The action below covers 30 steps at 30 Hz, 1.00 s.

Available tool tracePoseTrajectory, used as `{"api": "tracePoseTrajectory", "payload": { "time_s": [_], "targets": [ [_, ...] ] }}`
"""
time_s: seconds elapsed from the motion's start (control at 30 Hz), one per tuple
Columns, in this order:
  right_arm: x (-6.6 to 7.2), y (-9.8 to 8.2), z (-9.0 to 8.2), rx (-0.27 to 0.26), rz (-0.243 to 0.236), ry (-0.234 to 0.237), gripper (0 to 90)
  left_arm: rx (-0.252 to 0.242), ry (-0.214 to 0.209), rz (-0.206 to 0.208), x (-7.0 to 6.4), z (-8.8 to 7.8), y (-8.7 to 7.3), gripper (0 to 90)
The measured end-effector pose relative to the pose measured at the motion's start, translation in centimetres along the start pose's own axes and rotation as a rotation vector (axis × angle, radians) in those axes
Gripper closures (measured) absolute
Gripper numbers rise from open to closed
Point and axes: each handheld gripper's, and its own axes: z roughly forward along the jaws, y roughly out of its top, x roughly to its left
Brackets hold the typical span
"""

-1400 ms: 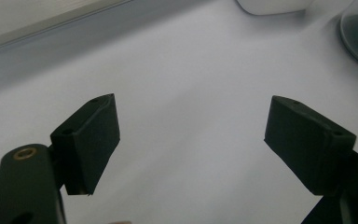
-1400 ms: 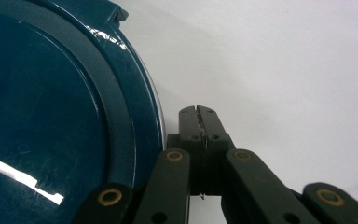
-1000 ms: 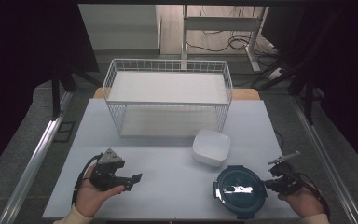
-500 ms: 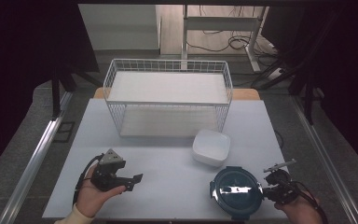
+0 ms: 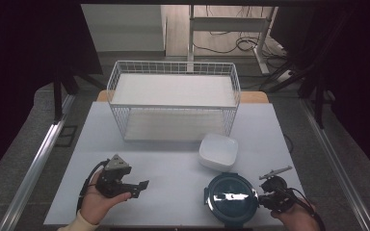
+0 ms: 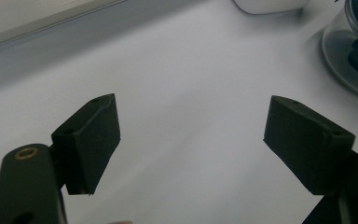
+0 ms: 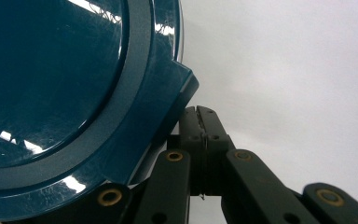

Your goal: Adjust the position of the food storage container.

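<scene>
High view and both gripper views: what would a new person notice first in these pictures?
The round dark blue lid at the near right of the white table stands out most, with the right gripper at its edge, jaws closed together beside a lid tab. Behind it sits a white square bowl, and farther back a large white wire basket. At the near left, the left gripper rests with its jaws wide open.

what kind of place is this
Probably a lab or test room set up for recording, not a home: a white table ringed by black curtains, with loose cables on the floor behind and a metal rail alongside.
</scene>
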Motion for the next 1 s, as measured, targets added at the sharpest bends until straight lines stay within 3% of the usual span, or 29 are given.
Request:
{"api": "tracePoseTrajectory", "payload": {
  "time_s": [0.2,0.43,0.5,0.63,0.67,0.7,0.73,0.83,0.9,0.93,1.0],
  "targets": [
    [1.6,0.7,0.4,-0.005,0.009,-0.002,89.7,0.006,-0.003,0.001,0.0,0.1,0.0,18.0],
    [1.9,0.9,0.6,-0.018,0.004,-0.003,89.6,0.011,-0.006,0.005,-0.2,0.2,-0.1,18.0],
    [1.5,0.3,0.5,-0.006,0.008,0.048,89.5,0.013,-0.007,0.006,-0.3,0.3,-0.2,18.0],
    [1.4,-0.9,0.3,0.013,0.002,0.072,89.5,0.014,-0.006,0.004,-0.2,0.3,-0.3,18.1],
    [1.6,-1.7,0.2,0.013,0.006,0.106,89.5,0.014,-0.005,0.002,-0.3,0.3,-0.3,18.1],
    [1.6,-1.7,0.2,0.013,0.006,0.106,89.5,0.014,-0.005,0.002,-0.3,0.3,-0.3,18.0],
    [2.0,-2.3,0.1,0.004,0.005,0.156,89.5,0.015,-0.006,0.006,-0.3,0.4,-0.2,18.0],
    [2.9,-2.4,-0.1,-0.026,-0.006,0.189,89.5,0.017,-0.006,0.006,-0.3,0.4,-0.2,18.1],
    [3.2,-2.2,-0.1,-0.025,-0.016,0.188,89.5,0.019,-0.006,0.007,-0.3,0.5,-0.2,18.0],
    [3.7,-1.9,0.2,-0.011,-0.047,0.142,89.5,0.020,-0.006,0.007,-0.3,0.5,-0.3,18.1],
    [3.7,-1.8,0.6,-0.005,-0.052,0.142,89.5,0.020,-0.004,0.005,-0.2,0.4,-0.3,18.1]
  ]
}}
